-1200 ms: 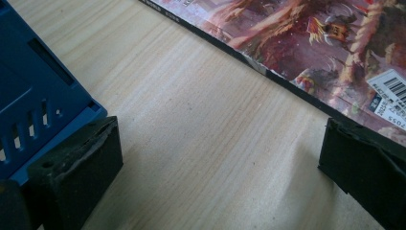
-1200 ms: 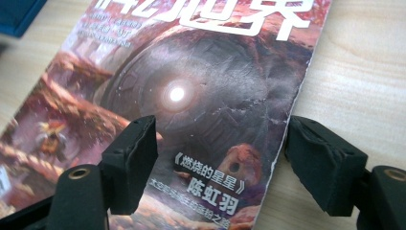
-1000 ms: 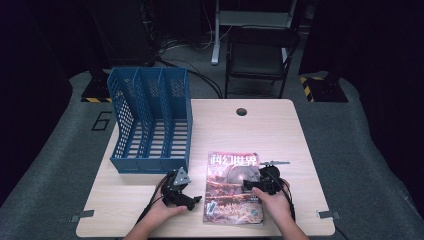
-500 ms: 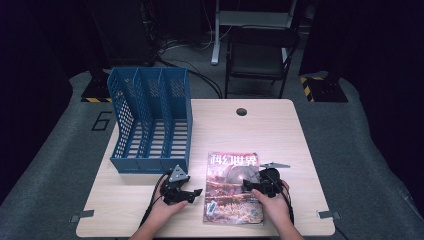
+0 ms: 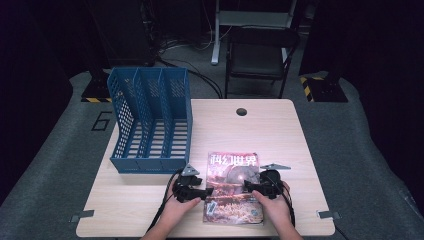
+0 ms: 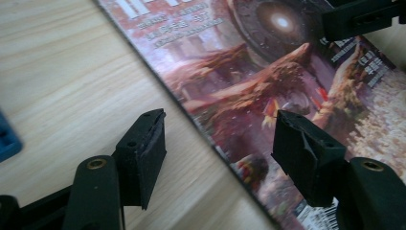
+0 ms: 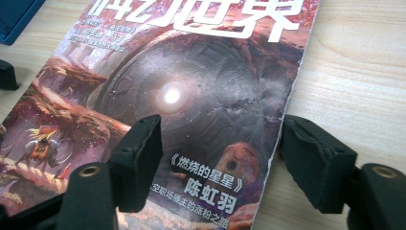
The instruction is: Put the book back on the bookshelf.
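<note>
Magazine lies flat, cover up, on the wooden table near the front edge, between the two hands and just right of the blue file rack, which stands at the table's left-rear with a small gap to the magazine's top-left corner. Left gripper sits low at the magazine's left edge, jaws pointing right toward it. In the left gripper view the jaws straddle that edge: one pad over bare wood, the other over the printed cover, edge running diagonally through the gap. Jaws have just been closing, now about half open, pads not pressing on anything I can see (magazine edge is between them but not pinched). Right gripper sits at the magazine's right side, jaws pointing left over the cover. In the right gripper view one pad hangs over the cover art, the other over the table just off the worn right edge. Its jaws have also just been closing, only slightly, and stand wide, gripping nothing. Cannot tell whether either gripper's pad tips touch the cover or table. Each hand holds its gripper from behind, forearms coming in from the bottom of the high view. Dark chair stands beyond the table's far edge.
</note>
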Available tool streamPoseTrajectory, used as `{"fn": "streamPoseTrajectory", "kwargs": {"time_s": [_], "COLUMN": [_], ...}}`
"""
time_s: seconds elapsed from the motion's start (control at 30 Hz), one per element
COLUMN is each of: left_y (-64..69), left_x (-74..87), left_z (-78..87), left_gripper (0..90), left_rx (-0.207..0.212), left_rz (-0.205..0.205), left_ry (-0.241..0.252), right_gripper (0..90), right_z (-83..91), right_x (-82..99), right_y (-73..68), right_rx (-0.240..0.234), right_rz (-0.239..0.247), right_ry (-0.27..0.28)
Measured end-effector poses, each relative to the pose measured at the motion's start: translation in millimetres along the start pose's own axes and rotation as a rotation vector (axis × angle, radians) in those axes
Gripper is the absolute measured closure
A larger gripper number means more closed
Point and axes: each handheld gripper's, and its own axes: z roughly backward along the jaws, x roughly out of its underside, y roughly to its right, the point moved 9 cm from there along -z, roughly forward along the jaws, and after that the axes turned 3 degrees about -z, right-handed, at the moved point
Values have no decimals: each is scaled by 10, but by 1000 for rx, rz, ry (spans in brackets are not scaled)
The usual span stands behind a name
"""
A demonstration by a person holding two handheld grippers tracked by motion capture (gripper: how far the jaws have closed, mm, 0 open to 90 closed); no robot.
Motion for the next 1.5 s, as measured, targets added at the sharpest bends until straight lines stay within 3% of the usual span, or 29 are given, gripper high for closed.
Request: {"fn": "streamPoseTrajectory", "kwargs": {"time_s": [0.07, 0.13, 0.17, 0.27, 0.33, 0.43, 0.57, 0.67, 0.97, 1.2, 1.33, 1.47, 1.5], "left_y": [43, 75, 75, 63, 71, 99, 110, 119, 125, 128, 122, 124, 120], "left_x": [-14, -29, -24, -25, -21, -2, 12, 25, 27, 25, 26, 25, 28], "left_z": [-27, -55, -50, -48, -50, -49, -50, -51, -50, -54, -50, -53, -48], "left_gripper": [368, 387, 392, 444, 459, 453, 449, 448, 448, 448, 447, 448, 448], "left_rx": [3, 4, -3, -36, -50, -77, -89, -87, -83, -82, -83, -79, -76], "left_rz": [0, -26, -35, -53, -50, -88, -101, -96, -91, -87, -94, -95, -101], "left_ry": [-4, -9, -23, -38, -32, -39, -14, 8, 3, 10, 3, 7, 5], "right_gripper": [320, 322, 321, 321, 330, 340, 340, 340, 371, 403, 407, 405, 407], "right_z": [6, 8, 12, 13, 12, 6, -5, -6, 55, 198, 264, 218, 196], "right_x": [2, -1, 1, -14, -20, -26, -34, -35, -82, -182, -207, -212, -210], "right_y": [-1, 2, -10, 9, 15, 15, 5, 4, 10, -61, -133, -107, -93], "right_rx": [-10, -15, -22, -41, -45, -42, -24, -23, -60, -124, -170, -156, -157], "right_rz": [-20, -33, -59, -77, -81, -85, -76, -83, -113, -115, -130, -98, -108], "right_ry": [1, 2, -2, 9, 11, 11, 3, 4, 22, 83, 85, 76, 66]}}
